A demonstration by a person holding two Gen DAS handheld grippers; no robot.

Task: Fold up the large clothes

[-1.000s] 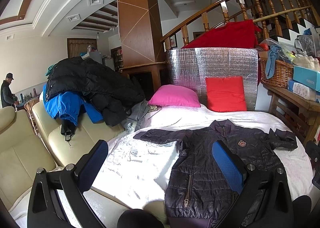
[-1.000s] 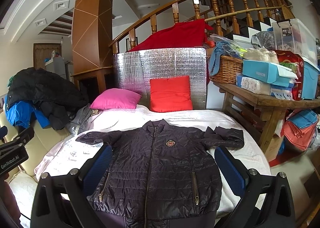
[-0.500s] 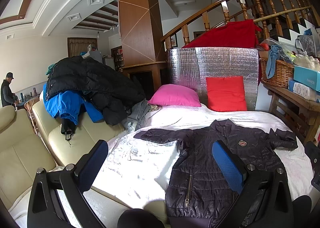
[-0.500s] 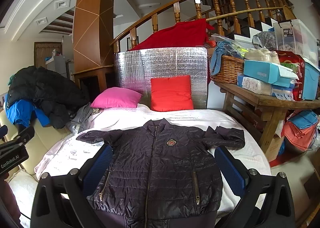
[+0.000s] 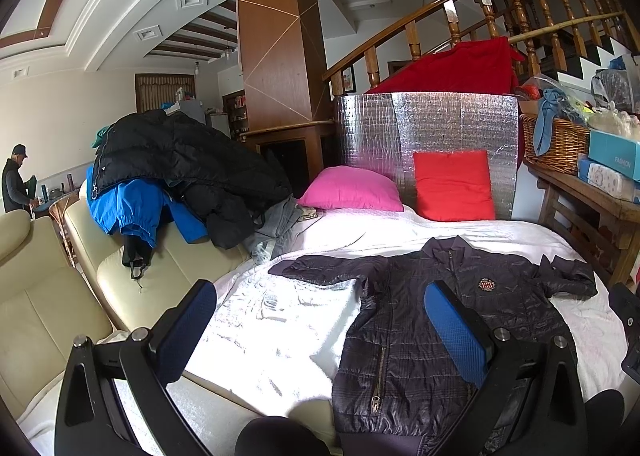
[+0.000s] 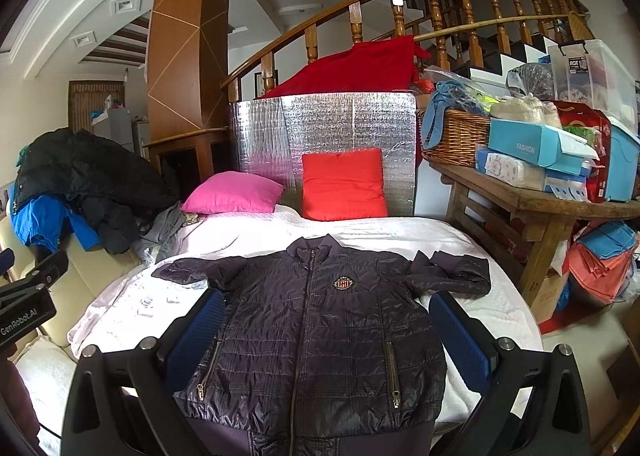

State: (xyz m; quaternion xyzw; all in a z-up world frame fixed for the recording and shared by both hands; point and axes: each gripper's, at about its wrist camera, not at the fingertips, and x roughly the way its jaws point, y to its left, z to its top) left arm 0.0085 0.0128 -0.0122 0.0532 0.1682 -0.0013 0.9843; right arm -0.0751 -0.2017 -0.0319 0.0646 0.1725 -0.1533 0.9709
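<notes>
- The bed [image 6: 492,308], under a white cover, takes up most of what I see, with a cream sofa [image 5: 48,308] running along its left side.
- A heap of coats [image 5: 168,160], black over blue, sits on the sofa back.
- The dark quilted jacket [image 6: 320,332] lies flat on the bed, front up and zipped, collar toward the pillows; one sleeve stretches out to the left, the other is bent and crumpled on the right.
- A pink pillow [image 6: 232,192] and a red pillow [image 6: 344,184] rest at the head of the bed against a silver foil panel [image 6: 320,124].
- My left claw [image 5: 320,332] hangs above the jacket's left edge, jaws wide apart, gripping nothing.
- My right claw [image 6: 328,336] hangs over the jacket's lower half, jaws spread apart and empty.
</notes>
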